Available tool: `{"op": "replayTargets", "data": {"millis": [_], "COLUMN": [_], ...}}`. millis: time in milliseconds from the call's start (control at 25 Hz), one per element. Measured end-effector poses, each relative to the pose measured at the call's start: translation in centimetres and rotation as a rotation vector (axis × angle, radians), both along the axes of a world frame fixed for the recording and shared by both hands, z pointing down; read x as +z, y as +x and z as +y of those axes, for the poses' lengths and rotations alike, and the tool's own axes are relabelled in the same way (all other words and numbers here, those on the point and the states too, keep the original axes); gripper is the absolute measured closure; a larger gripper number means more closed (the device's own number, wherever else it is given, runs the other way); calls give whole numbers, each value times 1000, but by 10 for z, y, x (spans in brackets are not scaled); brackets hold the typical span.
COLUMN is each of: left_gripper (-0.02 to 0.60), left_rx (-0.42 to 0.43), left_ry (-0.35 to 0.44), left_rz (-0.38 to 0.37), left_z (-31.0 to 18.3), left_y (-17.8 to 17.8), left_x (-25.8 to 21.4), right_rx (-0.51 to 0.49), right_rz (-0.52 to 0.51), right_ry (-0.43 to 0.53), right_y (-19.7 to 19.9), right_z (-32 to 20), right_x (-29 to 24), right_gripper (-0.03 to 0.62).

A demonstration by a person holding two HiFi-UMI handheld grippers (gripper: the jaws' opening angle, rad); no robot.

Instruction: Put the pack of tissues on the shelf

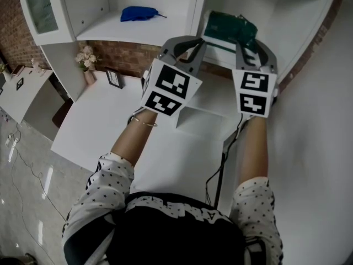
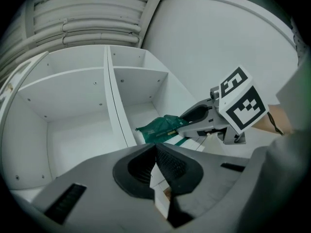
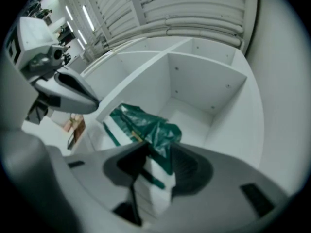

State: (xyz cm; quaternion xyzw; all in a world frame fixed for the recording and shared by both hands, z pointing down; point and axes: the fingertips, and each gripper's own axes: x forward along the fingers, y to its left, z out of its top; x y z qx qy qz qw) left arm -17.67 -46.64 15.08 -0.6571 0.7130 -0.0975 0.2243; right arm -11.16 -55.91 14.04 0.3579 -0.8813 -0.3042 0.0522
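Observation:
The pack of tissues [image 1: 229, 27], green wrap over white, lies on the floor of the right shelf compartment [image 1: 287, 15]. My right gripper [image 1: 253, 40] reaches into that compartment. In the right gripper view the pack [image 3: 146, 125] sits between the jaws, and my right gripper [image 3: 156, 152] is shut on its near end. My left gripper [image 1: 187, 44] hovers just left of the pack at the divider's front edge. Its jaws meet with nothing between them [image 2: 156, 147]. The left gripper view shows the pack [image 2: 163, 126] and the right gripper [image 2: 187, 122] ahead to the right.
A blue object [image 1: 138, 12] lies in the left shelf compartment. Below the shelf stands a white desk [image 1: 105, 120] with a flower vase [image 1: 86, 59] and a small picture frame [image 1: 114, 79]. A glass-door cabinet [image 1: 41, 7] is at far left, a white wall at right.

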Motion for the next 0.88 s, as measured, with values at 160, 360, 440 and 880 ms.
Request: {"op": "replayTargets", "data": {"millis": [160, 360, 440, 880], "left_gripper": [546, 546, 546, 546], "left_rx": [5, 8, 10, 29], "left_ry": [-1, -2, -1, -1], "left_rz": [5, 5, 5, 15], "left_z": [5, 12, 15, 34], "left_y": [0, 2, 3, 9], "left_x": [2, 2, 3, 8], "right_rx": [7, 2, -10, -59], "right_rz": [-17, -80, -108, -178], "right_ry": [9, 28, 37, -5], "right_y": [2, 10, 14, 24], "right_z": [3, 12, 18, 44], "right_x": [0, -9, -13, -4], "right_gripper": [425, 413, 413, 535]}}
